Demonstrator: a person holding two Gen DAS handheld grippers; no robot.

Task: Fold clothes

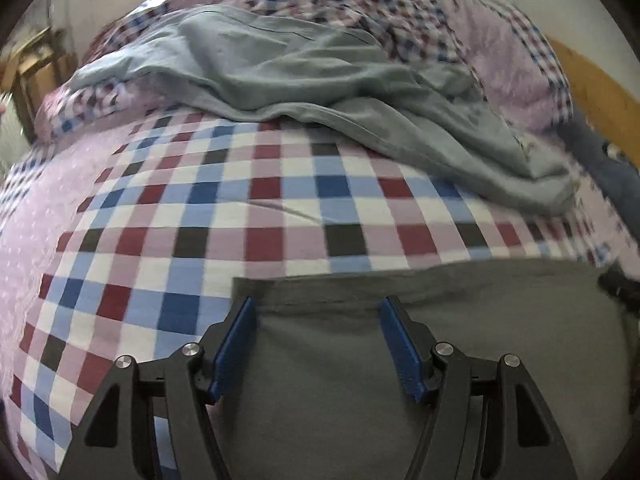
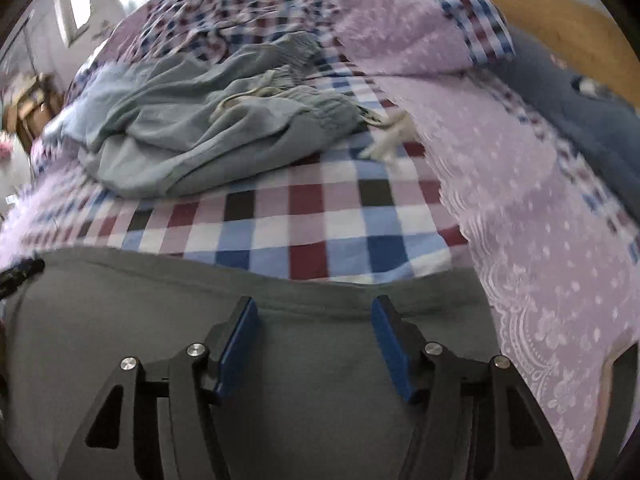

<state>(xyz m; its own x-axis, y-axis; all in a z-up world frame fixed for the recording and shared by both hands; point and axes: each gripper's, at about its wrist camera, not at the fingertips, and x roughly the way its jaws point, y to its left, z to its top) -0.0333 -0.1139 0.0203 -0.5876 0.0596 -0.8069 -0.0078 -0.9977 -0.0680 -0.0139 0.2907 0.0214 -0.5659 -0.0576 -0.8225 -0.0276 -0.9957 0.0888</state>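
So nearest thing is the dark grey garment point(image 1: 400, 380), lying flat on the bed right under both claws, its far hem running straight across just past the fingertips. The left gripper point(image 1: 316, 308) is hovering over it with its jaws spread wide and nothing between them, near the garment's left corner. The right gripper point(image 2: 314, 308) is doing the same over toward the right end of that hem point(image 2: 320, 292), jaws apart, holding nothing.

My guess is it's going to handle like soft jersey: light, floppy, zero stiffness, so it'll sag between two pinch points. I'd be pinching the doubled hem near each corner, since that band looks thicker and less likely to slip out of the blue pads point(image 1: 236, 344).

Past the hem there's a good open stretch of checked bedspread point(image 1: 240, 208), which is looking like plenty of room to fold forward into. Further back a pale grey-blue pair of trousers point(image 2: 208, 128) is sitting crumpled in a heap, well apart from the dark one. On the right a lilac dotted quilt point(image 2: 540, 220) is crowding in, so I'd be keeping away from that side
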